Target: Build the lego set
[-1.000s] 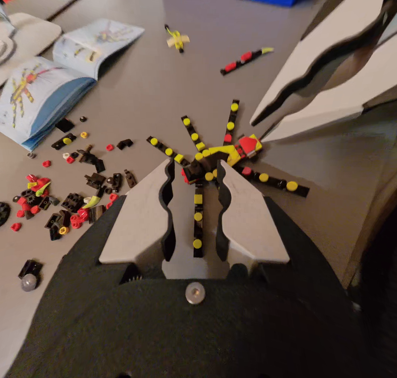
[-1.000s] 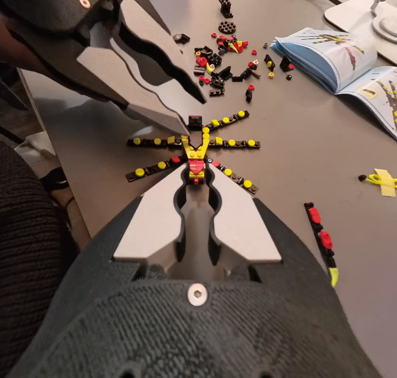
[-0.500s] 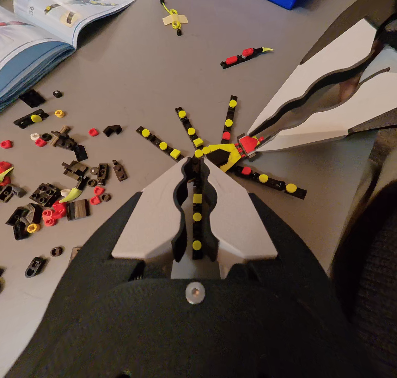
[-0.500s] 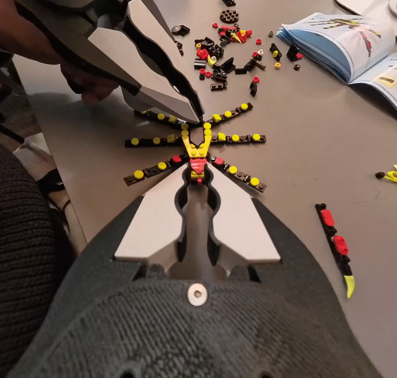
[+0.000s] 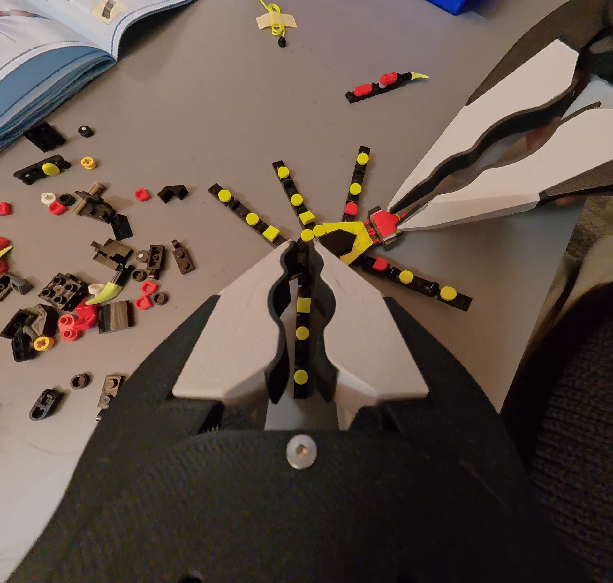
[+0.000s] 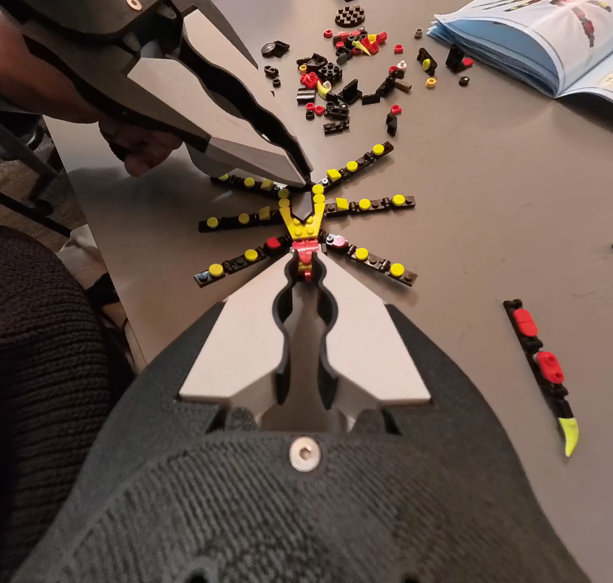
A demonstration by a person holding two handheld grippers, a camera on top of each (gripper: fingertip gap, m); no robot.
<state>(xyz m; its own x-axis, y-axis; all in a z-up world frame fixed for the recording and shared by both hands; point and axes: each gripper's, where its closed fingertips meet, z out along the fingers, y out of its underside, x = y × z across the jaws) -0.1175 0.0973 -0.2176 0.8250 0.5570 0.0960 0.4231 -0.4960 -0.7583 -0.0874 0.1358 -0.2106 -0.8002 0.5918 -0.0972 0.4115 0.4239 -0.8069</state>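
Yellow-studded black legs fan from the spider model (image 5: 345,238) lying flat on the grey table (image 5: 215,102); in the left wrist view the left gripper (image 5: 302,242) is pinched nearly closed on the model's rear end, one leg (image 5: 302,335) running beneath its fingers. Judgement: press gently, keeping the body flat. In the right wrist view the right gripper (image 6: 304,262), low and level, clamps the red head (image 6: 304,252) as a brace; a spare leg (image 6: 537,364) waits apart.
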